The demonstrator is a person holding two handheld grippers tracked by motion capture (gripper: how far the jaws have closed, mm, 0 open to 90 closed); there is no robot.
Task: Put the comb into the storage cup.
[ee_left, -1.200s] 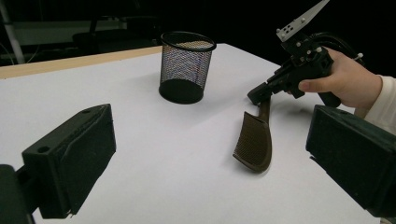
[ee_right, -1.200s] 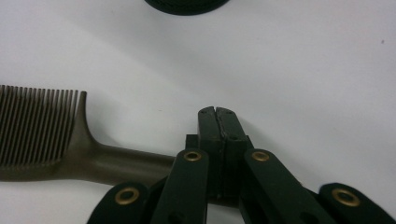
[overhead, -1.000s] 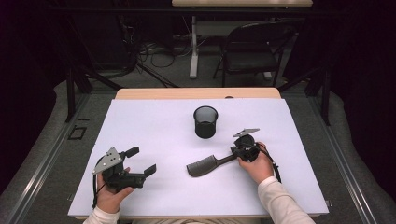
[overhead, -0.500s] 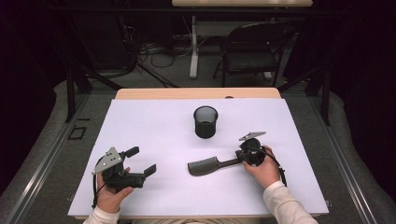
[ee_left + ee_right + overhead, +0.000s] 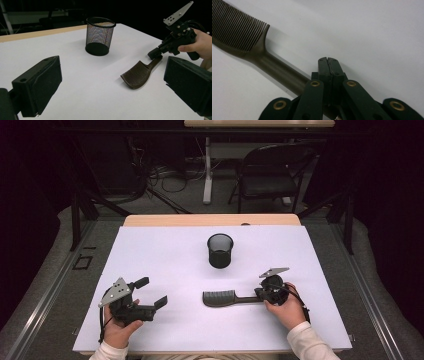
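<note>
Right tongs [image 5: 258, 293] lie low over the white-covered worktop [image 5: 175, 255], jaws pressed together on the handle end of a dark brown plastic comb [image 5: 225, 297]; the right gripper view shows the two black jaws meeting at their tips with the comb handle [image 5: 279, 72] running under them and the fine teeth fanning off to the upper left; the right hand [image 5: 286, 307] grips the tool body, grey three-cornered plate [image 5: 273, 271] on top; comb lies flat on the worktop, toothed head toward the centre, handle toward the right hand; left tongs [image 5: 151, 292] at the near left of the worktop, held in the left hand [image 5: 120, 327], jaws spread wide with nothing between them; left gripper view confirms both black pads [image 5: 40, 82] far apart, bare white surface between; black wire-mesh cylindrical cup [image 5: 220, 250] stands upright near the middle of the worktop, beyond the comb and well apart from it; left tongs well apart from both comb and cup; dark chair [image 5: 272, 172] and cables on the floor behind the worktop.
</note>
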